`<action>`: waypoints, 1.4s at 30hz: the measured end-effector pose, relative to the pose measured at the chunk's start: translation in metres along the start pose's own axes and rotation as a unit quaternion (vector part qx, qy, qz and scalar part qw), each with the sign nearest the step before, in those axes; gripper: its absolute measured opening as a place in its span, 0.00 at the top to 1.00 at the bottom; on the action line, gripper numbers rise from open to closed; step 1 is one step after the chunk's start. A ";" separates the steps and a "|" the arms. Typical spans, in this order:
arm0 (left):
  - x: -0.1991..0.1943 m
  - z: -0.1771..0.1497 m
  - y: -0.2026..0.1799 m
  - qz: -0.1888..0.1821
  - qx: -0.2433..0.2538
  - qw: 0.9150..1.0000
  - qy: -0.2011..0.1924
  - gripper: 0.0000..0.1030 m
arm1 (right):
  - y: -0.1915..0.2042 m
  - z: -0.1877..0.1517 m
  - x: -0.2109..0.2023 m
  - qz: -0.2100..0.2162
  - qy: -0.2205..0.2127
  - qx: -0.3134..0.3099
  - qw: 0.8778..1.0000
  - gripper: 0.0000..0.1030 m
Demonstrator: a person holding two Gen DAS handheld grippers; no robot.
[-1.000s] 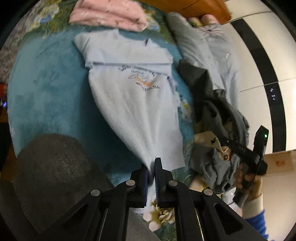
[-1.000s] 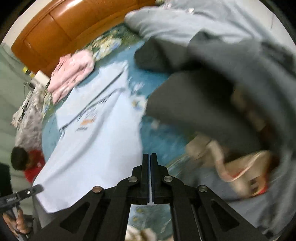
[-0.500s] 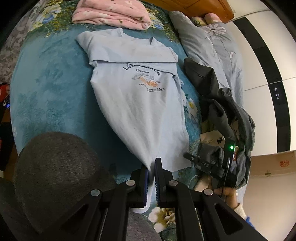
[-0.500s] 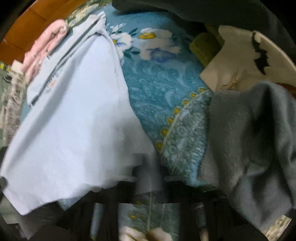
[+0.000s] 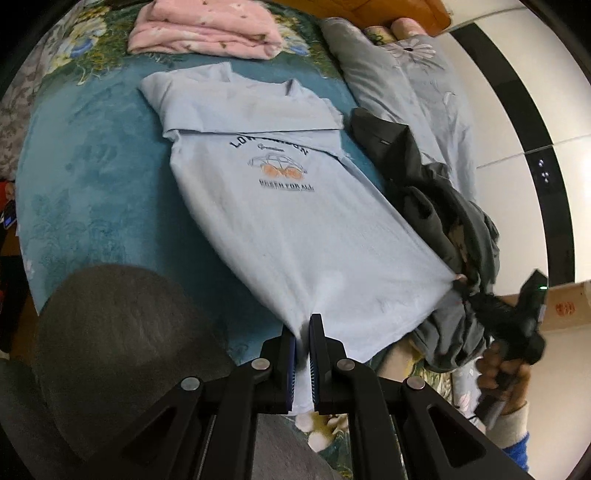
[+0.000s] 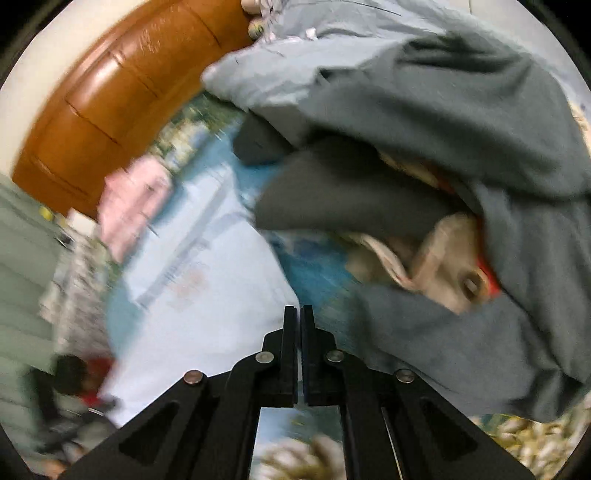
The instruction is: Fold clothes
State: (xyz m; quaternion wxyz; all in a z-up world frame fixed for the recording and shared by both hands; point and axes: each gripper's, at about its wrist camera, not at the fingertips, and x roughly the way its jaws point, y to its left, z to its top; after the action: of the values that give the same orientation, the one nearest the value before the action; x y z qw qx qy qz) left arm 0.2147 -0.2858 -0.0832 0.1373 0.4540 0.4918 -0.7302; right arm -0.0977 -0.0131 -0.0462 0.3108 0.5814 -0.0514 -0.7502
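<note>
Bed: covered in a teal floral spread; carried all items listed below.

T-shirt: pale blue, printed front up, laid lengthwise down the middle of the bed, collar toward the far end, both sleeves folded in across the chest. Hem end stretched between the two tools.

Heap of dark clothes: grey and black garments, unfolded, just beside the T-shirt's right edge; a grey quilt lay behind it.

Pink garment: folded, at the far end of the bed, beyond the collar.

Left tool: fingers nearly together, a narrow gap filled by the T-shirt's hem at its left corner; cloth hung down between the pads.

Right tool: fingers closed to a thin slit. Its own view was blurred and showed no cloth clearly between them; the left wrist view showed the T-shirt's right hem corner drawn to a point at its tip, gripped there.
</note>
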 end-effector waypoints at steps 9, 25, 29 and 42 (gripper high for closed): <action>-0.004 0.107 0.065 -0.061 -0.102 0.993 -0.015 0.91 | 0.087 0.124 0.085 0.050 0.036 0.015 0.998 0.99; 0.036 0.247 0.113 -0.009 -0.073 0.996 -0.052 0.68 | 0.170 0.218 0.229 0.004 0.041 0.004 0.999 0.97; 0.034 0.246 0.115 0.001 -0.043 0.997 -0.066 0.51 | 0.170 0.214 0.224 0.019 0.021 -0.017 0.999 0.83; 0.068 0.238 0.111 0.045 0.013 0.999 -0.028 0.71 | 0.150 0.162 0.289 0.000 0.095 0.004 0.995 0.78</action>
State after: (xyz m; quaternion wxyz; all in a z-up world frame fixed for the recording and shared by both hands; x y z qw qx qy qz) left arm 0.1235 -0.5227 -0.1786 0.1776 0.4567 0.4576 -0.7420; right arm -0.2214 -0.3311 -0.1715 0.3120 0.6513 -0.0252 -0.6913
